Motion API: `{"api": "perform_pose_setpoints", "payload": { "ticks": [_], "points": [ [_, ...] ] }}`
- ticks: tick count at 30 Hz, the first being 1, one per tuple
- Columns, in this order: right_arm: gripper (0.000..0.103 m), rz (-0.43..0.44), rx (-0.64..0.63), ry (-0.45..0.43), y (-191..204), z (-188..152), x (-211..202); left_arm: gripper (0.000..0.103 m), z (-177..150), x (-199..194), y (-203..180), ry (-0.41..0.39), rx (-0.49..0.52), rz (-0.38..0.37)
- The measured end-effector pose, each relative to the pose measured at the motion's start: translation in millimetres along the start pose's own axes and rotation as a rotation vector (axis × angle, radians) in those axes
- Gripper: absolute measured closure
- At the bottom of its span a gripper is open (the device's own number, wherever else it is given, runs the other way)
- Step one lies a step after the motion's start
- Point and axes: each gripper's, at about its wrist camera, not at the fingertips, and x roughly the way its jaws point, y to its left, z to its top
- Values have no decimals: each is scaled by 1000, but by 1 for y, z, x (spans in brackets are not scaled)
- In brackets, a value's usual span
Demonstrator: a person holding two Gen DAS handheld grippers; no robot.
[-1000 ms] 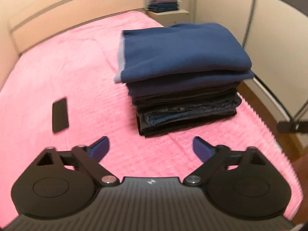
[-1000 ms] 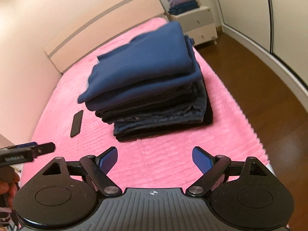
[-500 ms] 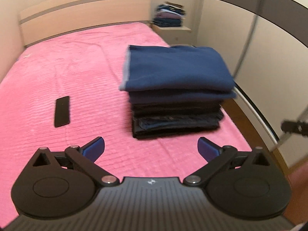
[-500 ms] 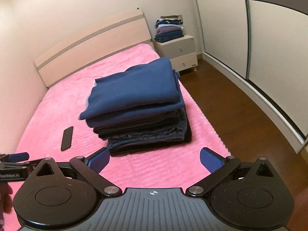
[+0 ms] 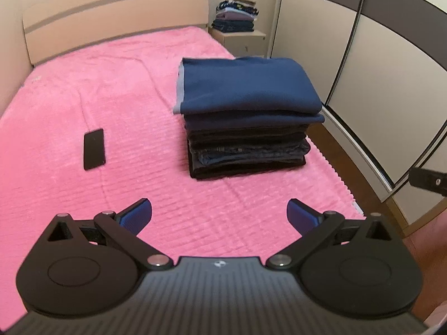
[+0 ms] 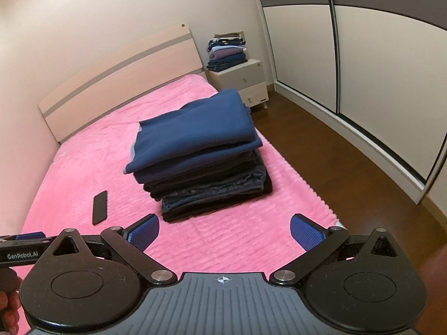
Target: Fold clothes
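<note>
Folded stack [image 5: 245, 117] sits on the pink bed [image 5: 111, 106], toward its right edge, squared up, navy piece on top, jeans and dark items under. Same stack [image 6: 198, 156] in the right view. No loose or unfolded garment shows on the bed in either view. So what can be seen of the clothes already lies folded; whether more waits out of frame cannot be told.

Left gripper [image 5: 219, 212] is spread wide, nothing between the pads, held over the near part of the bed, well short of the stack. Right gripper [image 6: 225, 230] likewise wide apart and empty, also short of the stack. The left unit pokes into the right view at far left, with part of a hand [image 6: 8, 310] under it.

A black phone [image 5: 94, 148] lies flat left of the stack, apart from it. A second folded pile [image 5: 236, 15] rests on the nightstand [image 5: 245, 40] by the headboard [image 5: 111, 22].

Edges: the stack's right side lies near the bed's right edge, floor [image 6: 335, 167] just beyond, so a push that way could tip it off. Wardrobe doors [image 6: 377, 83] line the far side of the floor strip. Open room: the whole left and far bed surface, plus the near strip in front of the grippers.
</note>
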Motion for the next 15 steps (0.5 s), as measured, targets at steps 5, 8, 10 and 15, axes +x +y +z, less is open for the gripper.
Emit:
{"api": "perform_pose_setpoints", "payload": {
  "ticks": [5,8,10,15],
  "points": [
    [1,-9,-5,4,16,-8,-5,2,-2,-13,7,-19,16,-10],
    [1,-16,-25,9,25,-12,-8,2,-4,-20,11,-27,25,-16],
    [1,-16,-32,13,28,-12,-9,2,-7,-20,13,-19,23,-17],
    [1,-4,-51,14,28,-4,-5,2,-7,-21,11,-20,13,-15]
  ]
}}
